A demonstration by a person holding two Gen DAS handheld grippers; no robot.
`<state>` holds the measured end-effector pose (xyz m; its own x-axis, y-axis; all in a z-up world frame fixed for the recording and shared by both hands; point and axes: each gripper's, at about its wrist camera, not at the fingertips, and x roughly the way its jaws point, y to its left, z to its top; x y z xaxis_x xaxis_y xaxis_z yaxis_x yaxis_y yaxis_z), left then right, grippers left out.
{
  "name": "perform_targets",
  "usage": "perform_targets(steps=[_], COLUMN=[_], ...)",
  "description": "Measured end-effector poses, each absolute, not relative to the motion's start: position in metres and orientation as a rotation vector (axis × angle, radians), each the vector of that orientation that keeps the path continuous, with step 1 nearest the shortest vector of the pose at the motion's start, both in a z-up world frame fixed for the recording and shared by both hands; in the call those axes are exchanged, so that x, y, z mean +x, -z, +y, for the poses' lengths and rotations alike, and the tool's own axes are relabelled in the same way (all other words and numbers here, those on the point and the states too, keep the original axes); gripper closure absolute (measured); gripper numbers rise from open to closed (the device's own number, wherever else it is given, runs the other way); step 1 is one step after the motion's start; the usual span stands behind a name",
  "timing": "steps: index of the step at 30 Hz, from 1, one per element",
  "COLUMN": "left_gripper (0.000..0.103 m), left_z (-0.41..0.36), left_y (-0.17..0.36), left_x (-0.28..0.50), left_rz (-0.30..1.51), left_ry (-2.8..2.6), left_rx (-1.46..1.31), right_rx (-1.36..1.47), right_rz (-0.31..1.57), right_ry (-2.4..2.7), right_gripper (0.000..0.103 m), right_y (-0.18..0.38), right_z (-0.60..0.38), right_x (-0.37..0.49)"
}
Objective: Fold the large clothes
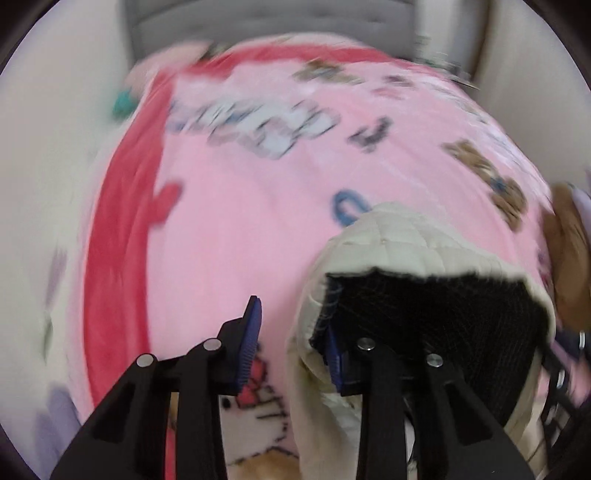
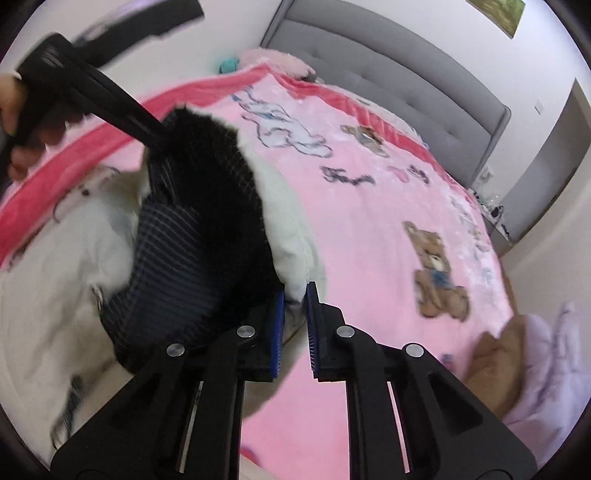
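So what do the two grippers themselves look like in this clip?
Both match: the left gripper and right gripper have matte black angular linkage arms with triangular cut-outs and round silver pivot pins. Each finger carries a flat blue ridged pad. No cables or markings show. The hand on the left gripper shows no sleeve.

A bed (image 2: 369, 229) under a pink cartoon-print blanket (image 2: 362, 258) fills the room, backed by a grey tufted headboard (image 2: 388, 70). The walls (image 2: 424, 26) are white, with a picture (image 2: 496, 13) hung high. A grey door (image 2: 546, 162) stands to the right. The light is soft and even.
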<state>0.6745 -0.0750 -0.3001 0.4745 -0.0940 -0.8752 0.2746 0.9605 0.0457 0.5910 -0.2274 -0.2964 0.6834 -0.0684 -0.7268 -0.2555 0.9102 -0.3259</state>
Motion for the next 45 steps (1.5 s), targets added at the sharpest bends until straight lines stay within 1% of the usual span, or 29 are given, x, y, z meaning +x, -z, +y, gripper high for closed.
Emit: perform_targets(steps=[2, 4, 5, 8, 9, 10, 11, 13, 14, 16, 18, 20, 24, 25, 26, 28, 29, 31, 32, 33, 35, 38, 40, 42, 45], left_gripper=[0.071, 0.069, 0.069, 0.062, 0.062, 0.060, 0.057, 0.041, 0.039, 0.029, 0.029, 0.029, 0.029, 0.030, 0.032, 0.046, 0.051, 0.064, 0.067, 0.069, 0.069, 0.069, 0.069, 0.076, 0.077], left_z=[-0.080, -0.085, -0.087, -0.103, -0.109, -0.115, -0.117, -0.123, -0.128, -0.141, -0.152, -0.156, -0.143, -0.136, -0.134, -0.129, -0.125, -0.115, -0.110, -0.103, -0.096, -0.089, -0.087, -0.078, -0.060], left_y=[0.280, 0.266, 0.264, 0.276, 0.283, 0.292, 0.297, 0.309, 0.314, 0.327, 0.348, 0.364, 0.380, 0.388, 0.391, 0.394, 0.391, 0.376, 0.364, 0.345, 0.332, 0.335, 0.332, 0.313, 0.296], left_x=[0.665, 0.655, 0.652, 0.643, 0.640, 0.635, 0.630, 0.618, 0.612, 0.602, 0.604, 0.612, 0.629, 0.631, 0.630, 0.628, 0.628, 0.628, 0.627, 0.621, 0.612, 0.603, 0.597, 0.588, 0.572], left_rz=[0.993, 0.952, 0.957, 1.002, 1.012, 1.017, 1.012, 1.009, 1.015, 1.034, 1.084, 1.155, 1.244, 1.298, 1.316, 1.329, 1.337, 1.348, 1.327, 1.266, 1.228, 1.242, 1.198, 1.131, 1.041], left_ry=[0.302, 0.364, 0.401, 0.432, 0.414, 0.395, 0.374, 0.328, 0.313, 0.270, 0.178, 0.155, 0.080, 0.101, 0.129, 0.185, 0.189, 0.200, 0.232, 0.301, 0.328, 0.346, 0.337, 0.340, 0.255], left_rx=[0.226, 0.272, 0.287, 0.373, 0.418, 0.454, 0.460, 0.432, 0.410, 0.411, 0.475, 0.481, 0.491, 0.515, 0.555, 0.644, 0.653, 0.592, 0.544, 0.504, 0.563, 0.614, 0.620, 0.486, 0.420], right_rx=[-0.305, -0.164, -0.139, -0.194, -0.203, -0.199, -0.172, -0.113, -0.060, -0.006, -0.001, -0.013, -0.024, -0.020, -0.019, -0.016, -0.020, -0.029, -0.043, -0.045, -0.035, -0.048, -0.059, -0.062, -0.002], right_rz=[0.881, 0.962, 0.986, 1.040, 1.038, 1.028, 1.017, 0.999, 0.995, 0.992, 0.993, 0.994, 0.992, 0.996, 1.000, 1.002, 0.999, 0.984, 0.974, 0.969, 0.962, 0.953, 0.954, 0.971, 0.971], right_ry=[-0.080, -0.038, -0.026, 0.011, 0.014, 0.016, 0.014, 0.012, 0.009, -0.002, -0.009, -0.007, -0.008, -0.012, -0.015, -0.025, -0.037, -0.049, -0.043, -0.041, -0.055, -0.043, 0.000, 0.038, 0.030], right_gripper=[0.093, 0.093, 0.093, 0.093, 0.093, 0.093, 0.092, 0.092, 0.092, 0.092, 0.092, 0.092, 0.092, 0.092, 0.092, 0.092, 0.092, 0.092, 0.092, 0.092, 0.092, 0.092, 0.092, 0.092, 0.092], right_y=[0.291, 0.301, 0.310, 0.342, 0.348, 0.350, 0.350, 0.344, 0.339, 0.334, 0.333, 0.334, 0.337, 0.339, 0.340, 0.341, 0.340, 0.337, 0.335, 0.334, 0.332, 0.328, 0.327, 0.328, 0.326], right_z=[-0.253, -0.282, -0.290, -0.291, -0.290, -0.288, -0.289, -0.292, -0.296, -0.300, -0.300, -0.298, -0.297, -0.297, -0.298, -0.298, -0.297, -0.294, -0.293, -0.292, -0.292, -0.289, -0.286, -0.287, -0.296], right_x=[0.590, 0.591, 0.589, 0.586, 0.584, 0.582, 0.582, 0.582, 0.583, 0.587, 0.591, 0.591, 0.588, 0.588, 0.587, 0.586, 0.586, 0.583, 0.582, 0.582, 0.582, 0.582, 0.581, 0.579, 0.571])
